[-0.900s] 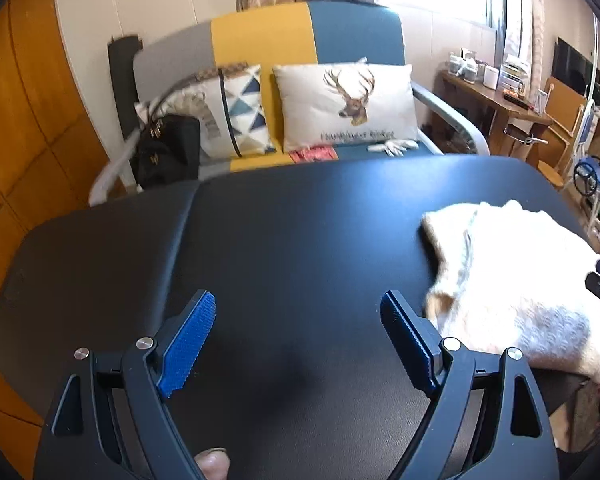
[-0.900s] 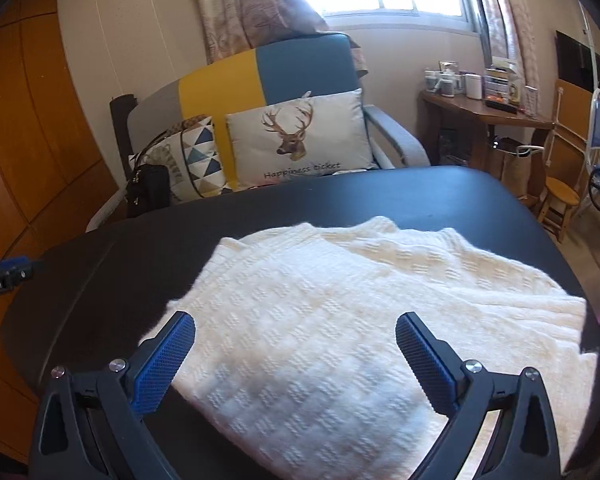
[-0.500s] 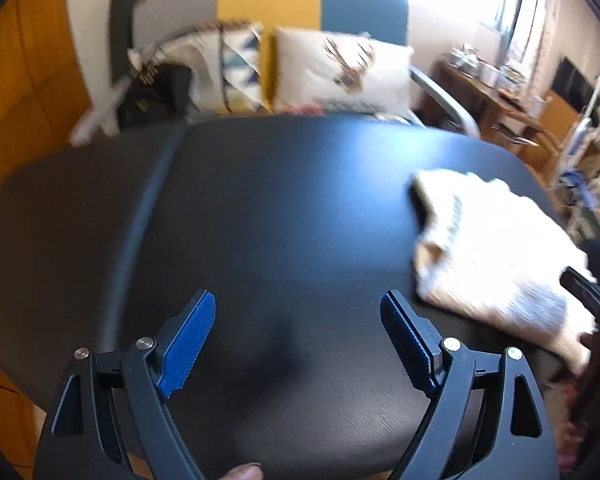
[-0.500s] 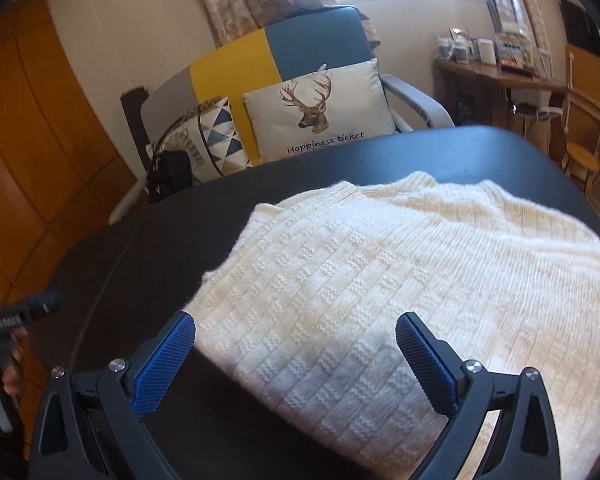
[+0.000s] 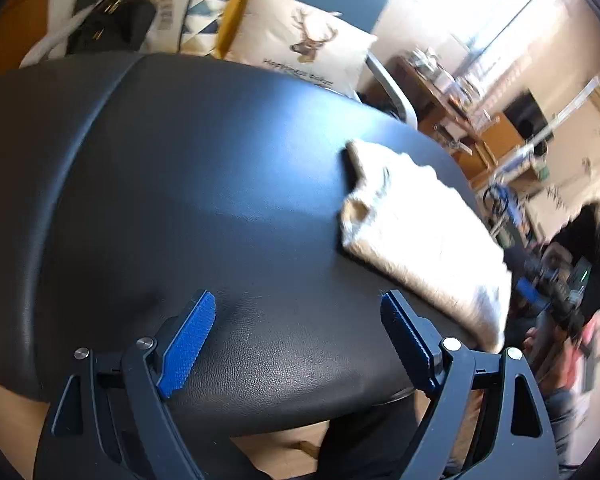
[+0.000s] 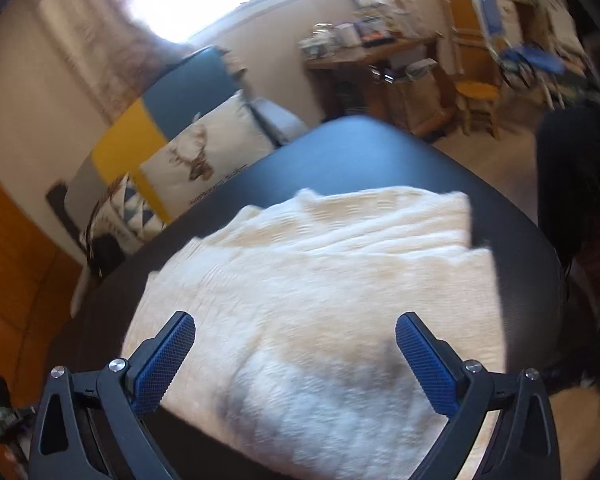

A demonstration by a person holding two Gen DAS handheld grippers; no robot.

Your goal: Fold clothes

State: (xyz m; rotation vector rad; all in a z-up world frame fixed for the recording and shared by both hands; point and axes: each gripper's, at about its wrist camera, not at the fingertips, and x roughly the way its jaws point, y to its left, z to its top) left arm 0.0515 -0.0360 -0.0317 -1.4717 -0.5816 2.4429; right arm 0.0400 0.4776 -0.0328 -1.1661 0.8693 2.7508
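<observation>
A cream knitted sweater [image 6: 320, 280] lies folded on the black table [image 6: 360, 144]. In the left wrist view the sweater [image 5: 420, 232] sits at the table's right side. My right gripper [image 6: 296, 354] is open and empty, hovering above the sweater's near part. My left gripper [image 5: 298, 340] is open and empty above the bare black table [image 5: 180, 180] near its front edge, left of the sweater. The right gripper shows blurred at the far right of the left wrist view [image 5: 548, 292].
A sofa with a deer cushion [image 5: 304, 52], a patterned cushion and a black bag [image 5: 108, 24] stands behind the table. A wooden desk with clutter [image 6: 360, 48] and chairs stand at the right. A dark-haired person [image 6: 576, 184] is at the right.
Both grippers have tilted and swung; both views are rolled and blurred. The left gripper has pulled back toward the table's front edge. The sweater has not moved. Both stay open.
</observation>
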